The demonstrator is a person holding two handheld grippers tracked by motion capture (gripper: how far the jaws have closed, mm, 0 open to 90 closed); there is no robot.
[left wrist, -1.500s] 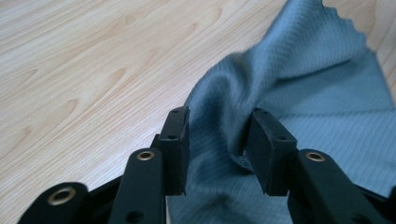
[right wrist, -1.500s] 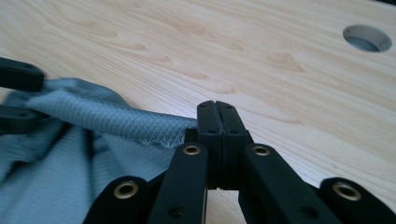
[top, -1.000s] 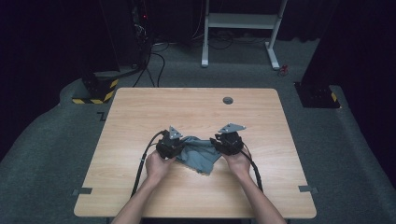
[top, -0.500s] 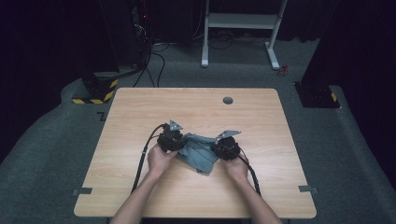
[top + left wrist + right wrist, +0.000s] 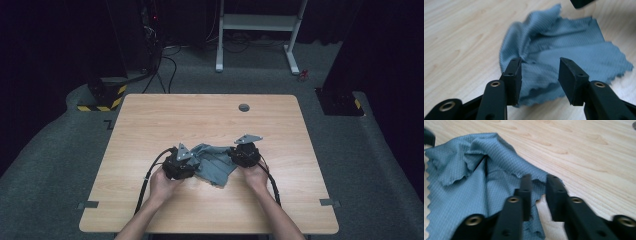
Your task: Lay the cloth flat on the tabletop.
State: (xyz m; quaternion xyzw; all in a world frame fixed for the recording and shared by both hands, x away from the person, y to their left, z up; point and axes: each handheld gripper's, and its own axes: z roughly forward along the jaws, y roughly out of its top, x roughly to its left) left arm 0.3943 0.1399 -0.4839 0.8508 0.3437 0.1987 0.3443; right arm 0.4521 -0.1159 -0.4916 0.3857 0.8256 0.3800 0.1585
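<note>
A grey-blue cloth (image 5: pixel 216 166) lies crumpled on the wooden table (image 5: pixel 200 120) between the two hand-held grippers. My left gripper (image 5: pixel 195 164) sits at the cloth's left edge. Its jaws have just been opening and stand wide apart (image 5: pixel 540 72), low over the cloth's (image 5: pixel 564 40) near hem, with the pads off the fabric. My right gripper (image 5: pixel 233 156) is at the cloth's right edge. Its jaws have just been opening too and show a narrow gap (image 5: pixel 539 185). A scalloped corner of the cloth (image 5: pixel 469 182) lies under them, unpinched.
A round cable hole (image 5: pixel 243 107) sits near the table's far edge. Beyond the table stand a white desk frame (image 5: pixel 260 22) and a black-and-yellow striped base (image 5: pixel 100 102). Tape strips (image 5: pixel 87 205) mark the near corners. Cables trail from both grippers toward the person.
The left gripper has drawn back toward the near edge and its jaws have spread off the cloth. The right gripper has barely shifted. The cloth now lies loose.
</note>
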